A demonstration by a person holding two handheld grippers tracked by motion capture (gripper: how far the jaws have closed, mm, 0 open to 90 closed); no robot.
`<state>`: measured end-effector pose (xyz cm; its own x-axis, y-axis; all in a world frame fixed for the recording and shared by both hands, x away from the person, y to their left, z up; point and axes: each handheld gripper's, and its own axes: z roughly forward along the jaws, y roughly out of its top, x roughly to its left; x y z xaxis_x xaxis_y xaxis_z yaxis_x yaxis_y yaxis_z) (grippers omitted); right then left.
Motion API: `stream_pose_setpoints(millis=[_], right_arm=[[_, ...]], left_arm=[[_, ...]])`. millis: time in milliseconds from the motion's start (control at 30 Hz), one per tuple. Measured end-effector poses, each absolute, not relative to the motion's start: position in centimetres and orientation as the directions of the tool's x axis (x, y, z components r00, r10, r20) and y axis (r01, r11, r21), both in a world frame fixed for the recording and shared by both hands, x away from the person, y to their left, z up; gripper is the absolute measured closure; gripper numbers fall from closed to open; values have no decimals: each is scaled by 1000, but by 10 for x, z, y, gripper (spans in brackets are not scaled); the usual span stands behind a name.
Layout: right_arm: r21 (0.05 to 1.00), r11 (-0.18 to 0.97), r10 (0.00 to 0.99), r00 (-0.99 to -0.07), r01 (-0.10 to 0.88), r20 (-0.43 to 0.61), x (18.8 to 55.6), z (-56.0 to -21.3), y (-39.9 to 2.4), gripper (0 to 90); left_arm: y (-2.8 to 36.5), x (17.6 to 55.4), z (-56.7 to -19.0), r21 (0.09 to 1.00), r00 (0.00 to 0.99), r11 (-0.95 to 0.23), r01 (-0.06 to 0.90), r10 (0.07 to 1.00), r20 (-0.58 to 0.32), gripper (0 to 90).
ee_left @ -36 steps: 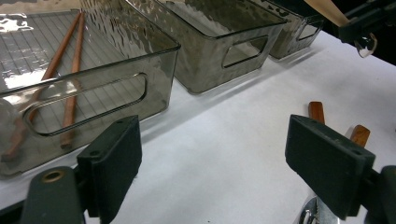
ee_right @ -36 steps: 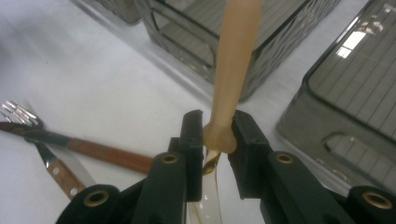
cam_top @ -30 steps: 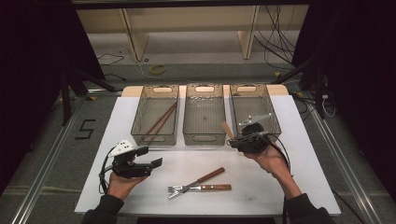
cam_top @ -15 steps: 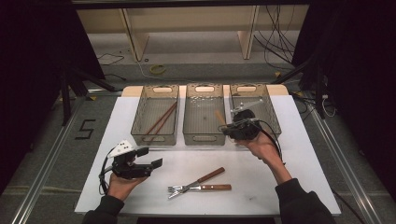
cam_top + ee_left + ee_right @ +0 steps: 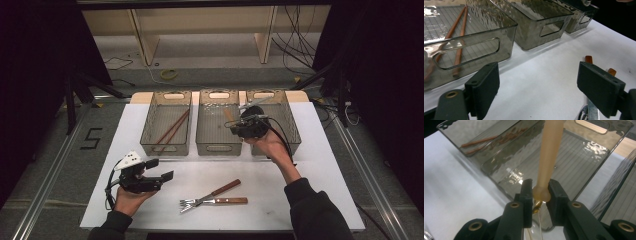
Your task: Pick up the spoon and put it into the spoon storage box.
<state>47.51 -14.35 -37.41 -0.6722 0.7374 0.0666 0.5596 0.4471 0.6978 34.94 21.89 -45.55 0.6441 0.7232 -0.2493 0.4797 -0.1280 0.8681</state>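
Right gripper (image 5: pixel 541 195) has its two black jaws clamped on the rounded end of a pale wooden handle (image 5: pixel 549 155), which rises steeply away from the jaws over the middle bin (image 5: pixel 596 160). A bit of shiny metal shows just below the clamped end; what kind of utensil it is cannot be told. From the high view, this gripper (image 5: pixel 235 121) hangs over the wall between the middle bin (image 5: pixel 218 145) and the right bin (image 5: pixel 292 135), the handle (image 5: pixel 228 115) slanting over the middle one. The left bin (image 5: pixel 165 147) holds a pair of chopsticks (image 5: pixel 172 127).

Nearer the person, the left gripper (image 5: pixel 159 169) rests above the white table (image 5: pixel 320 165) with its jaws wide apart and nothing between them. Two wooden-handled forks (image 5: pixel 214 196) lie crossed on the table to its right, well apart from the bins.
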Motion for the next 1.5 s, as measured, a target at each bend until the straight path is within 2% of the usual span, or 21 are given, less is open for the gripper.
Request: stream_pose_setpoints(millis=[767, 1500], right_arm=[[673, 432, 772, -631, 600, 67, 520, -382, -118, 760], [629, 431, 791, -607, 647, 81, 536, -403, -106, 735]], left_arm=[[221, 344, -455, 872, 645, -122, 474, 723, -250, 178], [221, 344, -455, 874, 648, -125, 470, 721, -246, 178]])
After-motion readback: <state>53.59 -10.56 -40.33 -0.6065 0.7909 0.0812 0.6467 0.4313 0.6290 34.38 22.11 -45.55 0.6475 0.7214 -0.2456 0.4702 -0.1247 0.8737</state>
